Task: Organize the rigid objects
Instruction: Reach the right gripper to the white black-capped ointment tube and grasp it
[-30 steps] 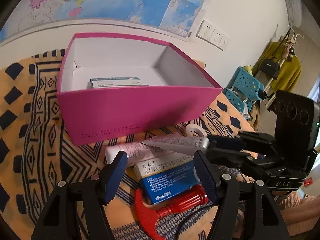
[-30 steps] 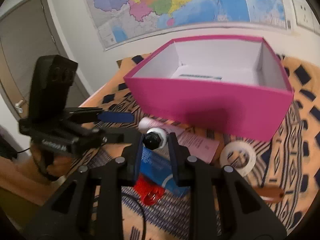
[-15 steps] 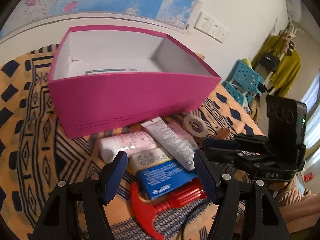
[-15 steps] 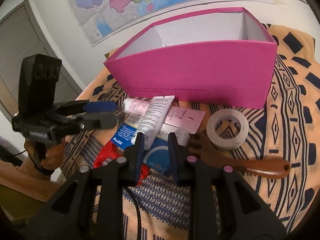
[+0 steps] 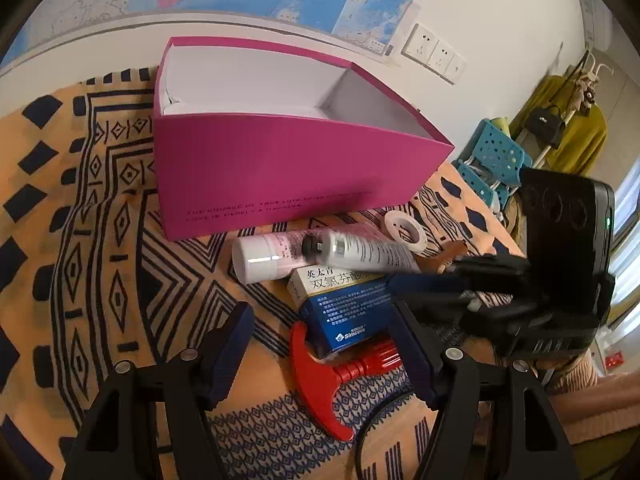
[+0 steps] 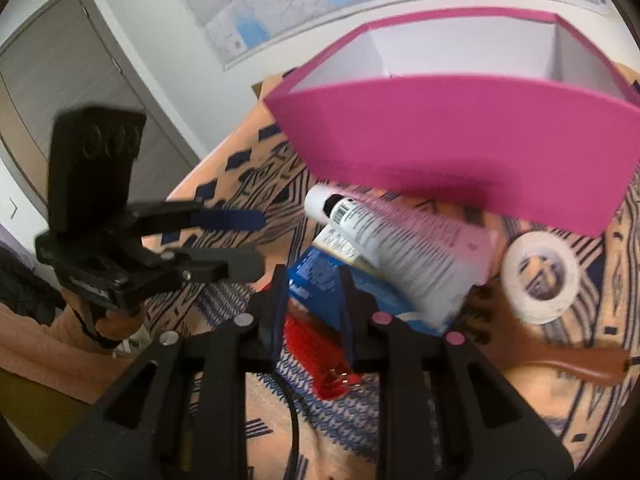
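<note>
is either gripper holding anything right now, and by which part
Nothing is held. The left gripper stands wide and empty; the right gripper has a narrow, empty gap, and the white tube lies loose beside it.

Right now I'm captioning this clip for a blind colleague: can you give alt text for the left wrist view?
A pink box stands open on a patterned cloth; before it lie two tubes, a blue medicine carton, a tape roll and a red tool. The left gripper is open, empty.
</note>
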The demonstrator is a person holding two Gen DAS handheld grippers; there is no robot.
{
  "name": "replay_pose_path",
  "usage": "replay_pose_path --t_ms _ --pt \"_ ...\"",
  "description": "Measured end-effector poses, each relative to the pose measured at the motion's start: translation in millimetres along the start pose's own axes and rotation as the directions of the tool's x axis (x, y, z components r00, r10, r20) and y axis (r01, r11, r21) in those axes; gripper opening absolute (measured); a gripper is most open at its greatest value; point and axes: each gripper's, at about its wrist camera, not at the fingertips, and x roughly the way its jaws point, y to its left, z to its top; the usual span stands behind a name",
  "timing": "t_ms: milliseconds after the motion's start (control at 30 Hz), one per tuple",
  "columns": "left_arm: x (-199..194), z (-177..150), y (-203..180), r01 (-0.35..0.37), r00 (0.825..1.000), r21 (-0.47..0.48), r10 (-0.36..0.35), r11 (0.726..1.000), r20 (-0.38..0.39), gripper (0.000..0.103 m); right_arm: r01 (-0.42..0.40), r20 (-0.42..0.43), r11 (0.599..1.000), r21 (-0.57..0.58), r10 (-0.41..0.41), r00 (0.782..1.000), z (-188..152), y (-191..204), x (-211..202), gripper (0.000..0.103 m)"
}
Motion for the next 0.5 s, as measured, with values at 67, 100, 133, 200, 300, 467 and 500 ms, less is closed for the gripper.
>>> replay_pose_path --t_ms 67,100,133,200,300,467,500 --pt "3 1 -2 -0.001 1.000 0.007 0.001 1.000 0.001 0.071 0.028 0.032 0.999 0.029 -0.029 0.999 0 -10 -13 0.026" --pt "6 3 -3 0.003 1.000 0.011 -0.003 1.000 0.000 0.071 0.040 0.041 0.998 0.045 -0.042 0.998 0 -15 -17 0.026" --pt "8 5 -5 0.005 1.000 0.016 -0.005 1.000 0.002 0.071 0.056 0.048 0.997 0.061 -0.059 0.997 0 -19 -20 0.026" --pt "14 12 -8 -0.002 1.000 0.031 0.002 1.000 0.007 0.071 0.080 0.052 0.992 0.102 -0.086 0.995 -3 -31 -25 0.026" --pt "21 22 -12 -0.007 1.000 0.050 0.006 0.999 0.015 0.071 0.095 0.045 0.984 0.151 -0.103 0.994 -9 -43 -27 0.027" --pt "30 29 -15 -0.025 1.000 0.049 0.024 0.998 0.013 0.071 0.093 0.045 0.972 0.216 -0.105 0.993 -14 -54 -24 0.035" --pt "31 30 -15 -0.029 1.000 0.048 0.028 0.998 0.014 0.071 0.089 0.046 0.971 0.222 -0.102 0.994 -15 -54 -25 0.035"
